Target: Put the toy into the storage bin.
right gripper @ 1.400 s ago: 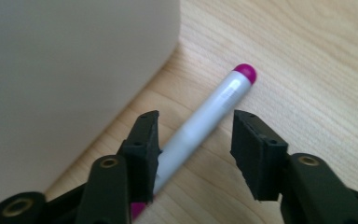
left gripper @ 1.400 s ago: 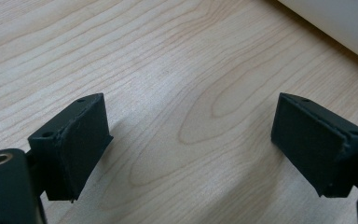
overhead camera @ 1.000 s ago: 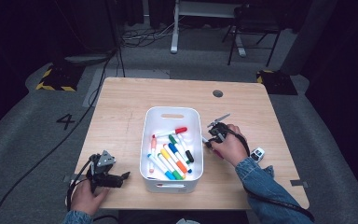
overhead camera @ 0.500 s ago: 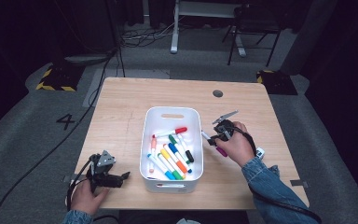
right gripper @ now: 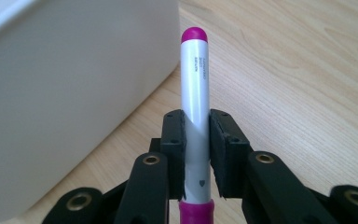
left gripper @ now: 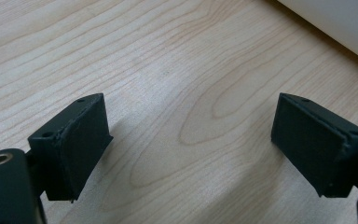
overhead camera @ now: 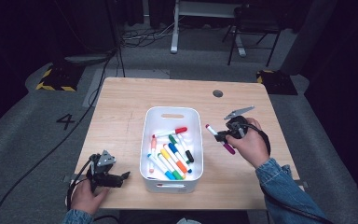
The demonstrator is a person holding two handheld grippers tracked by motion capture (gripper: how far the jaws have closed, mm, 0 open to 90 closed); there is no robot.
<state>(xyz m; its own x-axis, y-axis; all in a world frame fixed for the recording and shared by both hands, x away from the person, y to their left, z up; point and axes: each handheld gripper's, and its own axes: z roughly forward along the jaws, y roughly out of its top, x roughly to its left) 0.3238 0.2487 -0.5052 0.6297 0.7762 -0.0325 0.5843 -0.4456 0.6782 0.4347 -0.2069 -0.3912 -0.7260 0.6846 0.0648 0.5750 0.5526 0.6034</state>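
Note:
A white marker with magenta ends [overhead camera: 219, 138] [right gripper: 196, 107] is pinched across its barrel by my right gripper [overhead camera: 221, 136] [right gripper: 196, 149], held above the table just right of the white bin [overhead camera: 145, 140] [right gripper: 51, 93]. The bin holds several coloured markers [overhead camera: 170, 154]. My left gripper [overhead camera: 121, 178] [left gripper: 191, 149] rests low at the table's front left corner. Its jaws stand wide apart over bare wood, with nothing between them.
The wooden table [overhead camera: 121, 107] has a round cable grommet [overhead camera: 217, 93] at the back right. A corner of the white bin [left gripper: 335, 23] lies ahead of my left gripper. Cables run over the grey floor behind, where a desk frame and a chair stand.
My right hand has risen from the table with the magenta marker in its jaws and drifted slightly right, away from the bin. The left hand has stayed still.

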